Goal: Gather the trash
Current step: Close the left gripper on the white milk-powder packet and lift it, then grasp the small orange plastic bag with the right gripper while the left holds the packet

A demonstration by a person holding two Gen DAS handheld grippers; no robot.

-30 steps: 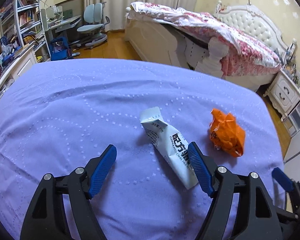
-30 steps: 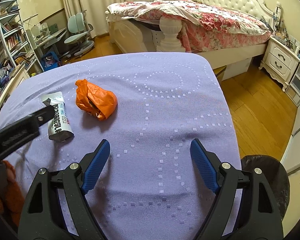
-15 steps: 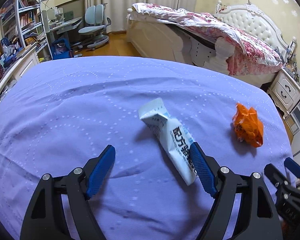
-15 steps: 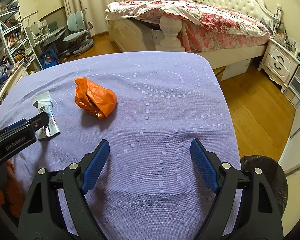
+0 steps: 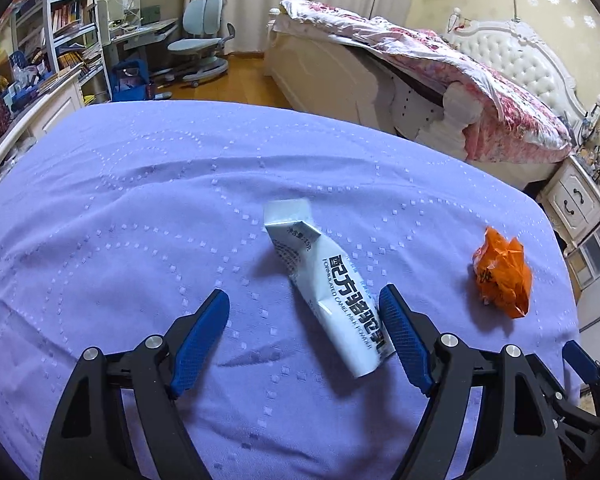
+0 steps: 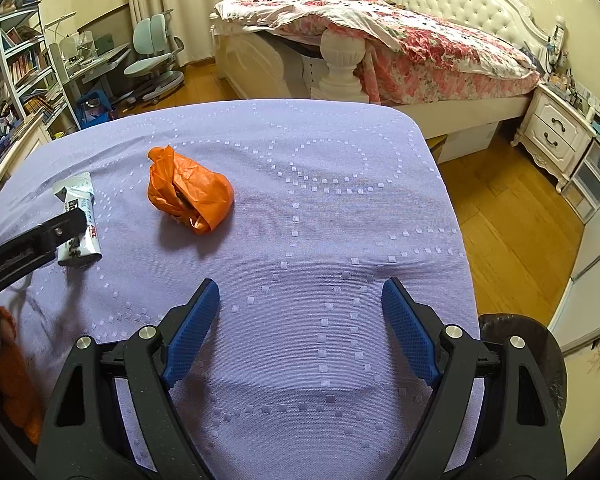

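A white milk-powder sachet (image 5: 324, 280) lies flat on the purple tablecloth (image 5: 140, 208). My left gripper (image 5: 304, 320) is open, and the sachet's near end lies between its fingers, close to the right finger (image 5: 404, 336). A crumpled orange bag (image 5: 502, 272) lies to the sachet's right. In the right wrist view the orange bag (image 6: 190, 192) sits ahead and left of my open, empty right gripper (image 6: 300, 312). The sachet (image 6: 78, 220) shows at far left there, partly hidden by the left gripper's finger.
A dark round trash bin (image 6: 540, 344) stands on the floor past the table's right edge. A bed (image 6: 400, 44) and a nightstand (image 6: 556, 136) lie beyond the table. A desk, a chair (image 5: 204, 44) and bookshelves are at the back left.
My left gripper has shifted left and slightly forward, so the sachet now lies more between its fingers and the orange bag sits farther right. The right gripper has hardly moved.
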